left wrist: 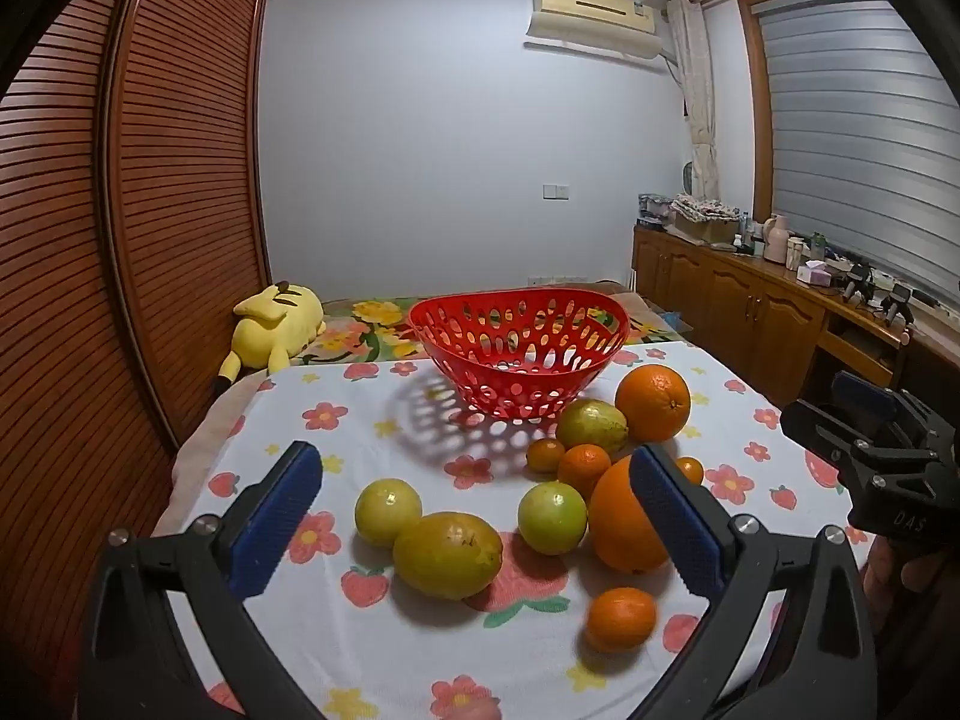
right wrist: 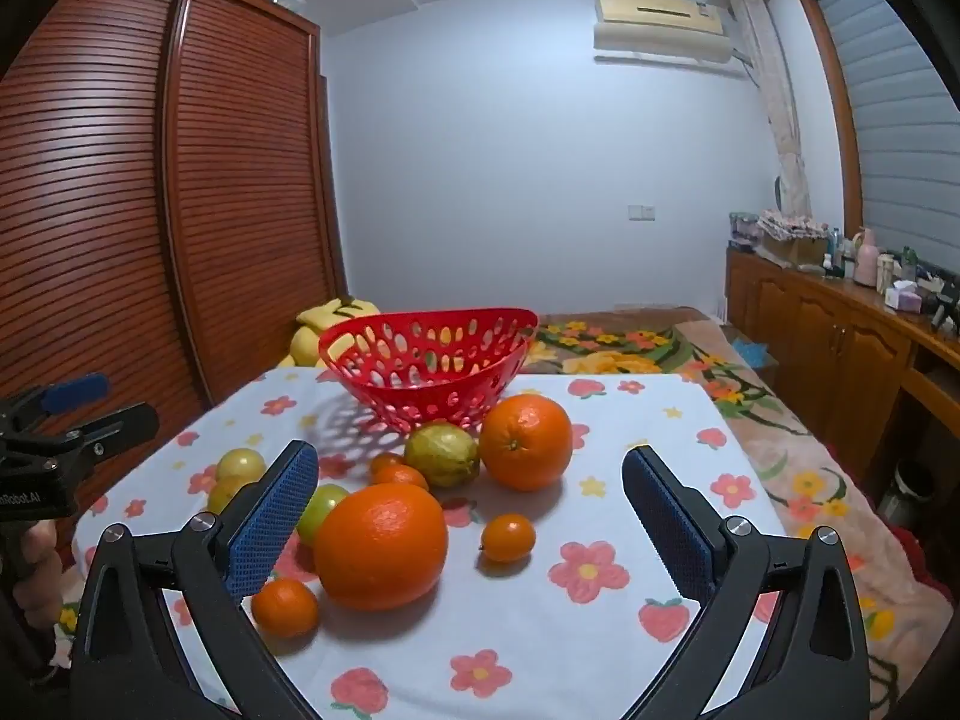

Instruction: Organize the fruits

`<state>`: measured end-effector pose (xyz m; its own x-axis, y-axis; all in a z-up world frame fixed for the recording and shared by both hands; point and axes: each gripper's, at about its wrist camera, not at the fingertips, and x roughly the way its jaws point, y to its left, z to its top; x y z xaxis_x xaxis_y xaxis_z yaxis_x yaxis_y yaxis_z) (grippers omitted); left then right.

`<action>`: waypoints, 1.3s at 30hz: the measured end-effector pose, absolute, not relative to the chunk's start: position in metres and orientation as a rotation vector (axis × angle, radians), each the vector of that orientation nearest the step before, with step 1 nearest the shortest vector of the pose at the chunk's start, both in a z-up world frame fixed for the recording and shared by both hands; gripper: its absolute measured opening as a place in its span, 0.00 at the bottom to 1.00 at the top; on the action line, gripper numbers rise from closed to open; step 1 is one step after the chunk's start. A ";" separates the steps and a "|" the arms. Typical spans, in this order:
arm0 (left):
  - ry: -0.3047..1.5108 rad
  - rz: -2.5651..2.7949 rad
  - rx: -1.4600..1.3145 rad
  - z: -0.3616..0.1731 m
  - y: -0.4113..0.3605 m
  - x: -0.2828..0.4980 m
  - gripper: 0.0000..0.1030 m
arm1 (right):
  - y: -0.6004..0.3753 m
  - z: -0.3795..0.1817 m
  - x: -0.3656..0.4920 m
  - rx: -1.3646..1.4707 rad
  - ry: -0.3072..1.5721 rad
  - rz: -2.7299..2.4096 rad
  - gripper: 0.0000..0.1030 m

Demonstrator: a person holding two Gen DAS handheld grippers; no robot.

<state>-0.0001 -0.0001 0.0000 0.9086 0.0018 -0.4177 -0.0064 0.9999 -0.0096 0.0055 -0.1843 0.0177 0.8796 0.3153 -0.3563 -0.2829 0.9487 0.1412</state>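
Note:
A red perforated basket point(left wrist: 519, 355) stands empty at the far side of a floral tablecloth; it also shows in the right wrist view point(right wrist: 429, 360). Several fruits lie in front of it: two big oranges point(left wrist: 653, 402) point(left wrist: 621, 525), small mandarins point(left wrist: 621, 618), and yellow-green fruits point(left wrist: 447, 555) point(left wrist: 388, 511) point(left wrist: 552, 517). My left gripper point(left wrist: 477, 516) is open and empty above the near fruits. My right gripper point(right wrist: 471, 519) is open and empty, with a big orange point(right wrist: 381, 546) and a small mandarin point(right wrist: 507, 537) between its fingers' line of sight.
The table's tablecloth point(left wrist: 372, 648) ends at the left and far edges. A yellow plush toy point(left wrist: 273, 324) lies on a floral bed behind. A wooden wardrobe point(left wrist: 120, 180) stands left; a cluttered wooden cabinet point(left wrist: 750, 306) runs along the right wall.

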 end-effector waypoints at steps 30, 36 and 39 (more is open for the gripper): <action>0.440 0.003 -0.011 -0.006 -0.001 0.000 1.00 | -0.185 0.010 0.007 0.081 0.400 0.317 1.00; 0.440 0.003 -0.010 -0.006 -0.001 0.000 1.00 | -0.185 0.010 0.007 0.078 0.398 0.318 1.00; 0.438 0.002 -0.010 -0.006 -0.001 -0.001 1.00 | -0.184 0.010 0.007 0.076 0.396 0.317 1.00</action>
<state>-0.0011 -0.0010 -0.0060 0.9054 0.0000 -0.4245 -0.0044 0.9999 -0.0094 0.0065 -0.1840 0.0097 0.8741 0.3179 -0.3673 -0.2884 0.9481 0.1341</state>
